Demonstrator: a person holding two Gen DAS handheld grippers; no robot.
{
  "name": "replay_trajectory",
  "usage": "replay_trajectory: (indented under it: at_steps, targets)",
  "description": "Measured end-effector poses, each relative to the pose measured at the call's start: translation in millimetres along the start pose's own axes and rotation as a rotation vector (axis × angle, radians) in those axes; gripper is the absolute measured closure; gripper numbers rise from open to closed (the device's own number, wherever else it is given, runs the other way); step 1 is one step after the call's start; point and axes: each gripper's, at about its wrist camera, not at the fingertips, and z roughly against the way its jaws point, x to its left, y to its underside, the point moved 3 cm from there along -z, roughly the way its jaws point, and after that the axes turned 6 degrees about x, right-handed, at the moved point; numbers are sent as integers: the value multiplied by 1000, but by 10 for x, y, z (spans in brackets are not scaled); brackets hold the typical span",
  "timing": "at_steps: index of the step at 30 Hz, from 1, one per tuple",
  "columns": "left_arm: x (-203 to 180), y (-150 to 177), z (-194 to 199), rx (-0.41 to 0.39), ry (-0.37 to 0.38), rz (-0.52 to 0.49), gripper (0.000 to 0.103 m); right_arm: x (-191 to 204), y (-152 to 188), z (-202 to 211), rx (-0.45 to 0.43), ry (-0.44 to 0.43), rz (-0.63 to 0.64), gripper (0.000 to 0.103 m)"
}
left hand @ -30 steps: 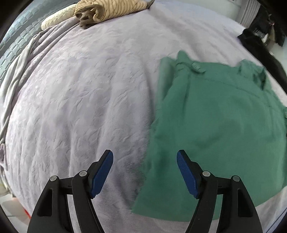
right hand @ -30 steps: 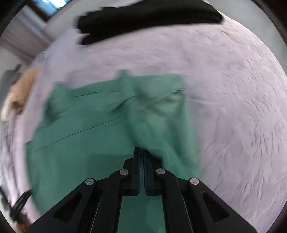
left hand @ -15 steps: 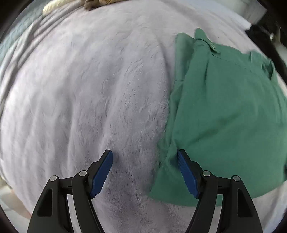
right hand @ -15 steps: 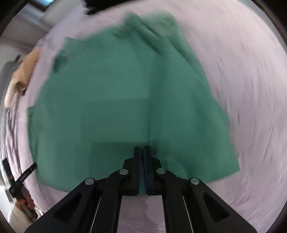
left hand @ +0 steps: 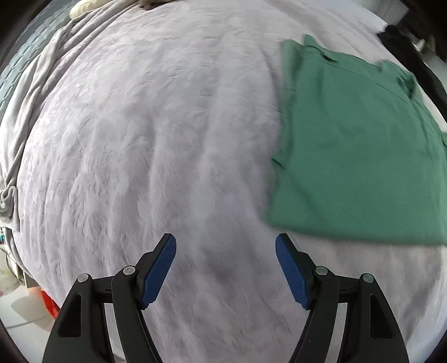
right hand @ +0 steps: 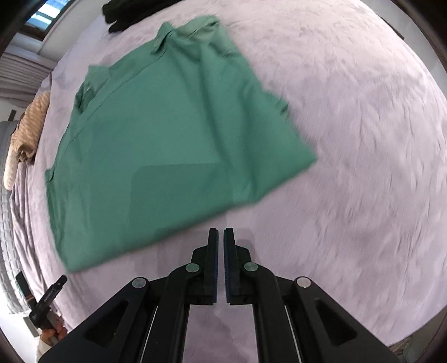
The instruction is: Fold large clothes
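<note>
From the left wrist view, the left claw (left hand: 225,247) hangs over the pale lilac blanket (left hand: 145,145) that covers the bed, its two blue-padded fingers (left hand: 157,272) spread wide apart with nothing between them. The green shirt (left hand: 354,156) lies flat on the blanket to the upper right of this claw, folded into a rough rectangle, its collar end toward the far side and its near hem running just beyond the right finger without touching it. A grey sheet (left hand: 33,81) is bunched along the left edge of the bed, and a dark garment (left hand: 402,33) sits at the far right corner past the shirt. From the right wrist view, the right claw (right hand: 220,233) is pressed nearly together, only a thin slit showing between its fingers, and it pinches nothing; it sits over bare blanket (right hand: 349,111) just short of the shirt's near hem. Here the green shirt (right hand: 167,134) spreads across the left and middle of the view, lying smooth, with its collar (right hand: 164,36) and a folded sleeve pointing away toward the far end of the bed. A black garment (right hand: 125,14) rests beyond the collar, close to it, and a tan ribbed knit (right hand: 30,123) is heaped at the left edge, apart from the shirt. The edges of the shirt are blurred in both views.
</note>
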Motion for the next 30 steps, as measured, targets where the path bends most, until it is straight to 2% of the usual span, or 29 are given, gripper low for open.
replay_trajectory:
  at_steps: [1, 3, 4, 5, 9, 10, 11, 12, 13, 16, 18, 19, 25, 26, 28, 30]
  targets:
    - [-17, 78, 58, 1, 5, -8, 28, 123, 69, -63, 15, -9, 3, 92]
    - [-41, 182, 120, 8, 13, -25, 28, 217, 202, -76, 33, -14, 11, 71]
    - [-77, 264, 164, 12, 18, -35, 28, 282, 252, -90, 38, -14, 19, 50]
    - [-95, 299, 191, 16, 21, -41, 28, 361, 324, -91, 37, -14, 30, 42]
    - [-183, 469, 281, 42, 37, -58, 28, 616, 485, -139, 70, -24, 71, 42]
    - [-220, 504, 326, 40, 43, -63, 24, 664, 527, -143, 79, -27, 80, 42]
    - [-248, 589, 382, 34, 45, -64, 7, 677, 579, -127, 86, -29, 87, 41]
    - [-246, 613, 418, 21, 45, -62, 0, 713, 614, -118, 88, -28, 96, 37]
    - [-352, 728, 584, -2, 40, -61, 0, 800, 588, -146, 86, -28, 105, 32]
    - [-378, 774, 673, -12, 40, -73, 0, 849, 680, -56, 75, -32, 122, 23]
    - [-381, 833, 725, -8, 50, -78, 0, 910, 687, -38, 70, -35, 128, 23]
    - [-361, 733, 680, -6, 50, -81, 0, 951, 694, -34, 68, -33, 131, 23]
    - [-307, 612, 617, 4, 37, -85, 0, 1144, 701, 2, 40, -39, 161, 16]
    - [-271, 558, 542, 4, 34, -87, 0, 1166, 709, 14, 32, -35, 168, 13]
    - [-277, 540, 512, 6, 32, -92, 0, 1211, 728, 43, 5, -27, 181, 0]
    - [-277, 537, 493, 8, 33, -94, 0, 1258, 743, 46, -7, -24, 203, 0]
